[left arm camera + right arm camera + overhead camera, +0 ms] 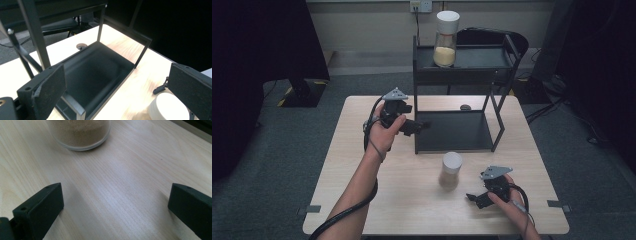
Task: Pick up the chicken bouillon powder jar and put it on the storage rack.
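Your right gripper (475,197) sits low on the table (362,165), jaws spread wide and empty, pointing at the jar (450,170) just beside it. Your left gripper (418,126) is also wide open and holds nothing, hanging at the rack's (462,131) lower shelf. The jar stands upright on the table, in front of the rack. A second jar (446,39) stands on the top shelf.

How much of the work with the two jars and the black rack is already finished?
One white-lidded glass jar of yellow powder already stands on the black metal rack's top shelf. The white-lidded jar of brown powder stands on the wooden table, ungrasped. The right gripper is open beside it; the left gripper is open at the lower shelf. Grasping probably remains.
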`<state>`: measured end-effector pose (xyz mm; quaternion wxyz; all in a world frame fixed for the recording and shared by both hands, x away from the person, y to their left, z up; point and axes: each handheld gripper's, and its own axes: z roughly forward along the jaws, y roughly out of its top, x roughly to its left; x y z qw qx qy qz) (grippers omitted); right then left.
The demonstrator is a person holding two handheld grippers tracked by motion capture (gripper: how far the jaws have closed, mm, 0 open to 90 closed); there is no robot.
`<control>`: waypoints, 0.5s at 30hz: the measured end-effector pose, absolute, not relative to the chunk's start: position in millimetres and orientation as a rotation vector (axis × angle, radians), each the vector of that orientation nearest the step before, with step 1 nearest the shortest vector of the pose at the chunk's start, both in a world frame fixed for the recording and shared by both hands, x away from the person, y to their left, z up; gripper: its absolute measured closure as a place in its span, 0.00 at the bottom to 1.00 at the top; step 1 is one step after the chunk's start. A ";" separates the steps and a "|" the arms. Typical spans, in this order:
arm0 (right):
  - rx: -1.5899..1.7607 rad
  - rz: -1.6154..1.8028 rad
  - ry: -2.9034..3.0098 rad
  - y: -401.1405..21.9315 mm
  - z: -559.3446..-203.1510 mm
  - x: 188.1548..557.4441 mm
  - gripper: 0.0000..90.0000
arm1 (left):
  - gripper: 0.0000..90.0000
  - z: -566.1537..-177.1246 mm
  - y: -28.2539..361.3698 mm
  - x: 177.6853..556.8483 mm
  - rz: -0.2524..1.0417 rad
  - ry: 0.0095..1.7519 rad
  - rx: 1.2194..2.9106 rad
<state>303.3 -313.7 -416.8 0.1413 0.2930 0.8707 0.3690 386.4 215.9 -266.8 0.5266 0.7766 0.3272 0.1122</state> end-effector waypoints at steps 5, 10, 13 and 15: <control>0.845 1.065 2.513 -313.7 -416.9 303.3 0.00 | 0.02 -278.7 223.1 381.8 0.271 0.791 1.849; 0.845 1.065 2.513 -313.8 -416.9 303.3 0.00 | 0.02 -290.5 228.5 377.9 0.265 0.794 1.856; 0.845 1.065 2.514 -313.7 -416.9 303.3 0.00 | 0.02 -297.3 230.7 374.9 0.266 0.794 1.857; 0.843 1.065 2.514 -313.8 -416.9 303.4 0.00 | 0.02 -301.6 232.7 373.5 0.262 0.792 1.857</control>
